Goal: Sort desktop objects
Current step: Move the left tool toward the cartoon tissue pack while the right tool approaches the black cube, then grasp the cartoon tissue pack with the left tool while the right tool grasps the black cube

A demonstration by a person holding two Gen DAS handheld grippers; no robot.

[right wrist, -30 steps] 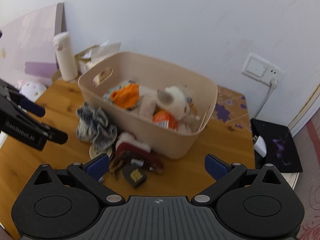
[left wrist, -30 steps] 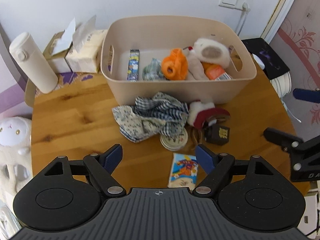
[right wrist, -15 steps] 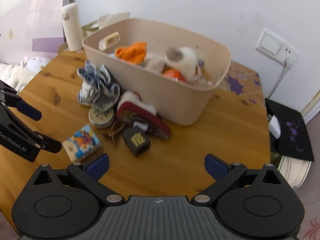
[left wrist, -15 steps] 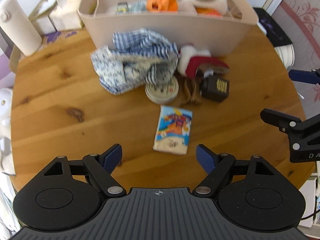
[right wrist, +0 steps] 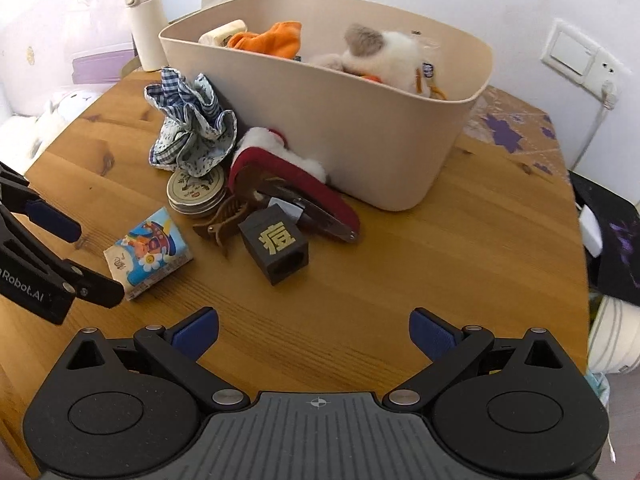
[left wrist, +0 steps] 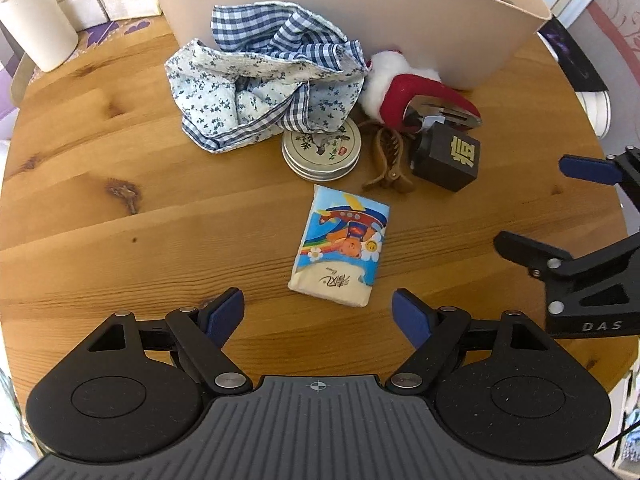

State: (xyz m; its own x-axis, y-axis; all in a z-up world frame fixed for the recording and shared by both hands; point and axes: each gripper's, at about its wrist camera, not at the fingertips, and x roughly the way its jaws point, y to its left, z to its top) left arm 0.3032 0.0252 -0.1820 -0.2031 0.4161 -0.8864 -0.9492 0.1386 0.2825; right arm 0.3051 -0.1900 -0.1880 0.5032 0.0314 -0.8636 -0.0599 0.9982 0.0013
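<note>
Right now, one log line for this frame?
stage: approach | left gripper: open, over tissue pack | right gripper: open, empty | bin: partly filled

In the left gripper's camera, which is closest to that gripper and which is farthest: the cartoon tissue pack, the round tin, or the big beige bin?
From the left gripper:
1. Tissue pack, just ahead of the open fingers, slightly right.
2. Round tin, farther ahead, partly under the blue cloth.
3. Beige bin, at the back of the table.
</note>
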